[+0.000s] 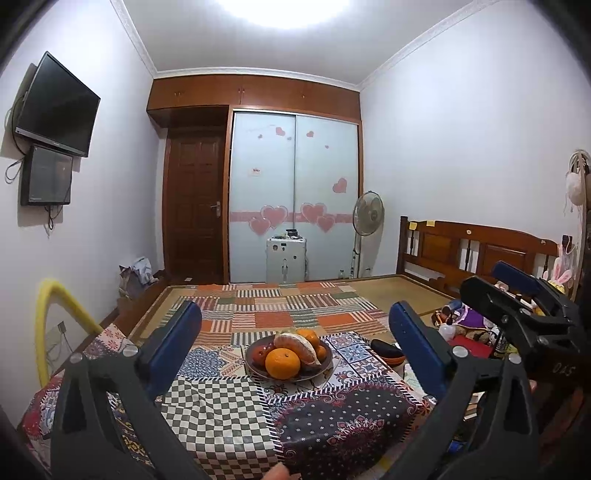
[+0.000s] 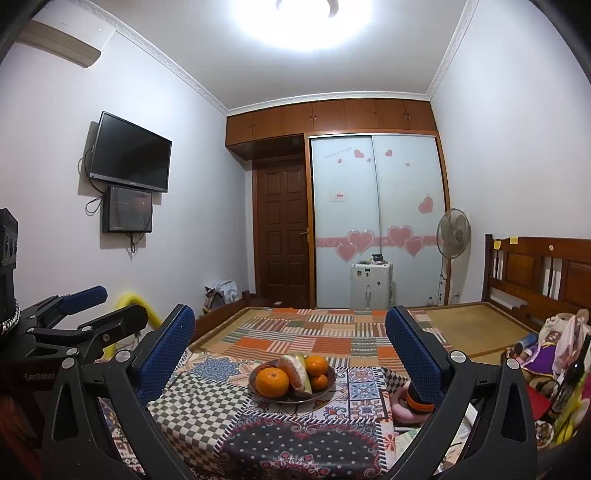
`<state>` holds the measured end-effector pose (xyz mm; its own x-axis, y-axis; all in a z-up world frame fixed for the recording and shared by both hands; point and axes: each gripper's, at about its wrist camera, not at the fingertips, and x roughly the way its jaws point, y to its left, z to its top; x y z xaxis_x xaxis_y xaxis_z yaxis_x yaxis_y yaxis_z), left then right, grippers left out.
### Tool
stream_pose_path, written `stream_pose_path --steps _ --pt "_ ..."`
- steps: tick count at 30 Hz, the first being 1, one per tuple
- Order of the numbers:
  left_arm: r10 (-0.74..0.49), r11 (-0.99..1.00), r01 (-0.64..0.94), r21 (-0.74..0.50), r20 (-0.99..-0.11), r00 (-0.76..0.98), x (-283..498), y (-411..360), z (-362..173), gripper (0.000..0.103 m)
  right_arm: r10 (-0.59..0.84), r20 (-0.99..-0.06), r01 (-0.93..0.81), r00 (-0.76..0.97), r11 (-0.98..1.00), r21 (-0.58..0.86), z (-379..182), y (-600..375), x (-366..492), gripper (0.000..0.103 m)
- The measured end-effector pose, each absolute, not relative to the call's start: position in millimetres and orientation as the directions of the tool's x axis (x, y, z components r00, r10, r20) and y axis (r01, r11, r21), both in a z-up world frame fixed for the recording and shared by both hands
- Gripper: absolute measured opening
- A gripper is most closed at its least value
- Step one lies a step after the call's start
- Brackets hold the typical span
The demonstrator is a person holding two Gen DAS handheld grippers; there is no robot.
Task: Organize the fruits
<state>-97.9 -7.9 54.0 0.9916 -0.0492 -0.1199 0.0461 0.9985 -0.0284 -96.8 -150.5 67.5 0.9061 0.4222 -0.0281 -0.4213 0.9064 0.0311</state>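
Left wrist view: the left gripper [image 1: 293,343] hovers wide open and empty, with the fruit bowl [image 1: 289,357] ahead between its fingers on the patchwork-covered bench [image 1: 221,406]. The right gripper [image 2: 290,347], equally spread and empty, faces the same bowl.

Bright rm; ceiling lamp [image 2: 306,22] blown out w/ glare, strong fisheye bend + dark vignette at corners.

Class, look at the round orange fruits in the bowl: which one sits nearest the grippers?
The large orange mandarin at the front rim of the dark bowl; the smaller oranges lie behind it.
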Motion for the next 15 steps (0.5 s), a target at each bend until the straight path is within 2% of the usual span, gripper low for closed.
stream_pose_path --steps 15 --pt "-0.053 0.999 0.053 -0.010 -0.123 0.991 -98.1 -11.4 54.0 0.103 0.426 -0.028 -0.425 0.904 0.905 0.029 69.1 -149.8 -96.5 0.103"
